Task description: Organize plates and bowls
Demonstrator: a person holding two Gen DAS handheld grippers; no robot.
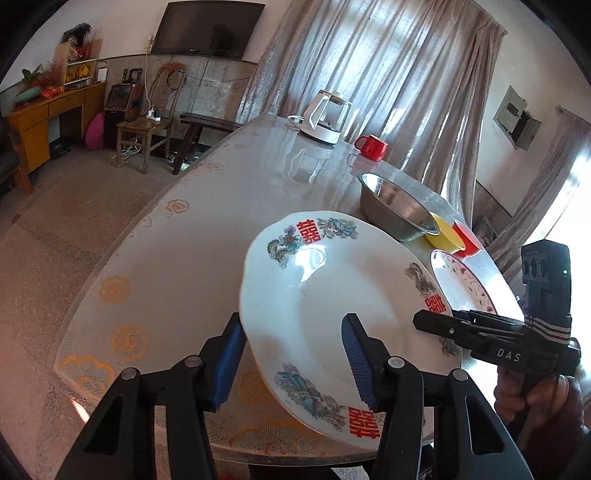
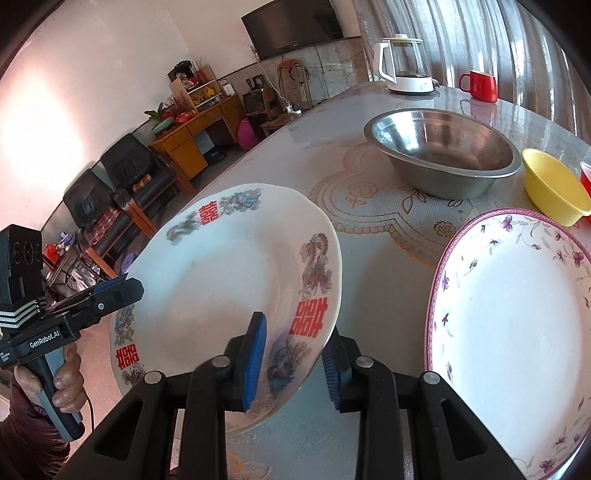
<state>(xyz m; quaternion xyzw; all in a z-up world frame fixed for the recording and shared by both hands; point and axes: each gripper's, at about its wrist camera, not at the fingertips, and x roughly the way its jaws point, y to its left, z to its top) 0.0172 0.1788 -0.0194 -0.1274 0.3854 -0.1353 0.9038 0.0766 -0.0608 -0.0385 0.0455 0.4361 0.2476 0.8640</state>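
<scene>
Round tabletop (image 2: 369, 258) under a glossy cover with a gold floral pattern, sunlit from curtained windows (image 1: 388, 74). Dark television (image 2: 291, 26) on the far wall, yellow wooden desk (image 2: 192, 133) with clutter beneath it, black armchairs (image 2: 110, 184) along the side wall, a wooden chair (image 1: 147, 122) on the bare floor. At the far rim of the tabletop, a white-and-glass kettle (image 2: 404, 62) and a red mug (image 2: 480, 85). Nearer, a steel bowl (image 2: 443, 155), then a yellow bowl (image 2: 554, 188) just beside it, a red vessel (image 2: 585, 181) partly cut off behind that. A floral plate with a purple rim (image 2: 517, 332) lies flat at the near right. The dragon-patterned plate (image 2: 240, 288) is tilted off the tabletop, its right edge raised, and blocks the view of the surface behind it. Right gripper (image 2: 295, 362) fingers are clenched on that plate's near right rim, one pad above, one below. Left gripper (image 1: 295, 365) straddles the plate's left rim, blue fingers (image 1: 229, 358) apart, one on each face; whether they press cannot be told. A hand (image 2: 62, 384) grips each tool's handle.
</scene>
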